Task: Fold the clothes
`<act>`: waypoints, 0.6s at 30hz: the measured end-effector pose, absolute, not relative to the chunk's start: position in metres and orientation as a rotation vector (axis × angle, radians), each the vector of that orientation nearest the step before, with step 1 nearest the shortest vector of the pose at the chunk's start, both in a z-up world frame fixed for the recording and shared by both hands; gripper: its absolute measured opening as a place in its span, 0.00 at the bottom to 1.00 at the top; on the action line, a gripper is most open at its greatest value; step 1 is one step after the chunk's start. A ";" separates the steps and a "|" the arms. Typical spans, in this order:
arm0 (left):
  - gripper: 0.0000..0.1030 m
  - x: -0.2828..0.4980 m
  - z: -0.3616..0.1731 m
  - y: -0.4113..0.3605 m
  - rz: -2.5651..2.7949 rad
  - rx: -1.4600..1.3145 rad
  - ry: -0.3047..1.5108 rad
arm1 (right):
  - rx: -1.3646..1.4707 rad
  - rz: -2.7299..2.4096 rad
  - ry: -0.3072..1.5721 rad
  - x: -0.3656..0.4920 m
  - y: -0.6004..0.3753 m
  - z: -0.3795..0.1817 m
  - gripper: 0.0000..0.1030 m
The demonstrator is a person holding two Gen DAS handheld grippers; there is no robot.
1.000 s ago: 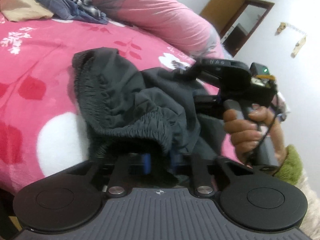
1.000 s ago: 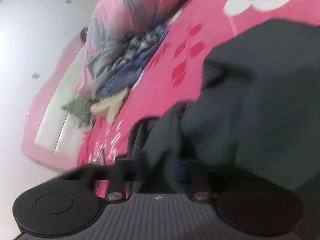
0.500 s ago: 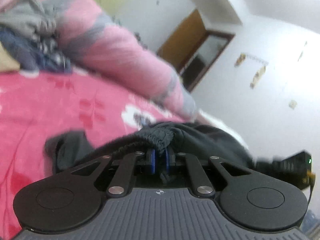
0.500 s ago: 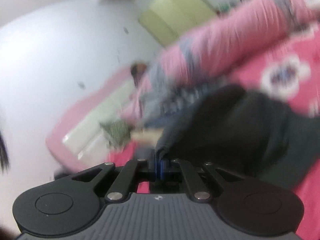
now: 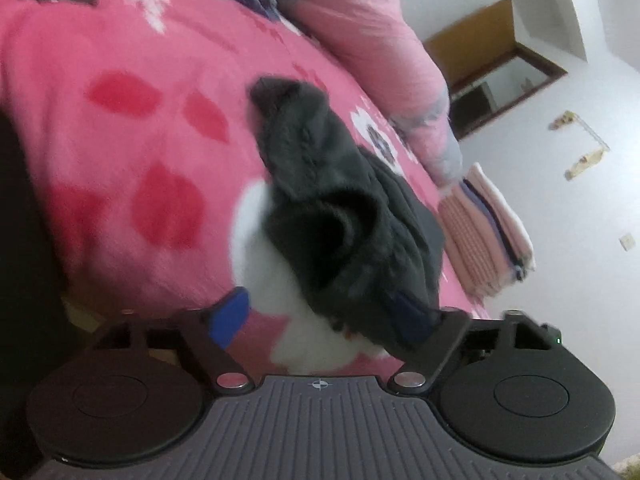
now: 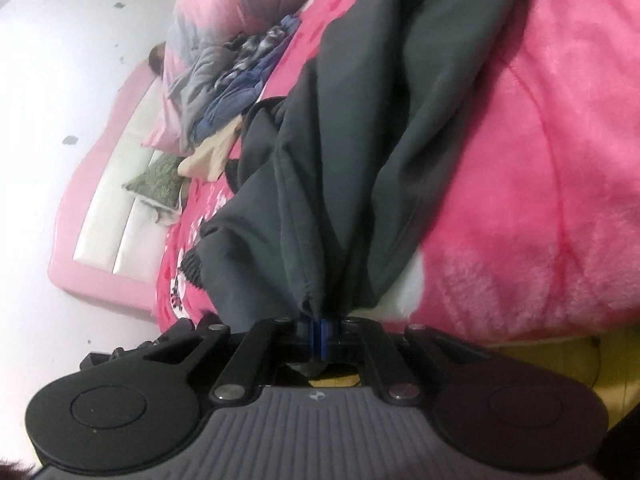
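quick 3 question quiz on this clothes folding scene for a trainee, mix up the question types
1. True or false: the left tongs are clamped on the dark grey garment.
2. Multiple choice: what do the right tongs grip? A) the pink blanket B) a hem of the dark grey garment C) nothing
3. Fill in: beyond the garment in the left wrist view, a folded stack of ____ clothes lies near the bed's far edge.

Key: 1 false, they are open, with the garment lying over one finger. 2 B. 3 pink.
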State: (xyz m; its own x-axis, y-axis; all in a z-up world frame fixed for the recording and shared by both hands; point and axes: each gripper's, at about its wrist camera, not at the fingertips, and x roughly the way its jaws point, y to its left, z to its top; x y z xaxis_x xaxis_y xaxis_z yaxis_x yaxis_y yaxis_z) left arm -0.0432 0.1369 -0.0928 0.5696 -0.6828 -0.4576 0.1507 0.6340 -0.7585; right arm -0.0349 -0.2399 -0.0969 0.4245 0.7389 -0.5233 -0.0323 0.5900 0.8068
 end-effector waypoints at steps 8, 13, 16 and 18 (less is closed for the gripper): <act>0.91 -0.022 -0.099 0.099 -0.555 -0.722 0.840 | 0.535 0.494 1.010 -0.061 -0.226 -0.074 0.18; 0.69 -0.025 -0.107 0.108 -0.502 -0.755 0.825 | 0.157 0.468 0.844 -0.080 -0.231 -0.007 0.39; 0.58 -0.027 -0.111 0.114 -0.502 -0.752 0.817 | 0.093 0.547 0.781 -0.044 -0.204 0.007 0.58; 0.55 -0.028 -0.112 0.115 -0.504 -0.742 0.815 | 0.050 0.599 0.737 -0.019 -0.186 0.017 0.66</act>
State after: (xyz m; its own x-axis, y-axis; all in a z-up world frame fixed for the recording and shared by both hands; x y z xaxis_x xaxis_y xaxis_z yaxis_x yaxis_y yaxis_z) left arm -0.0278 0.1151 -0.1123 0.5947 -0.6565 -0.4641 0.1224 0.6445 -0.7548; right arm -0.0191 -0.1856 0.0173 0.5818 0.5297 -0.6172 -0.4953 0.8326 0.2477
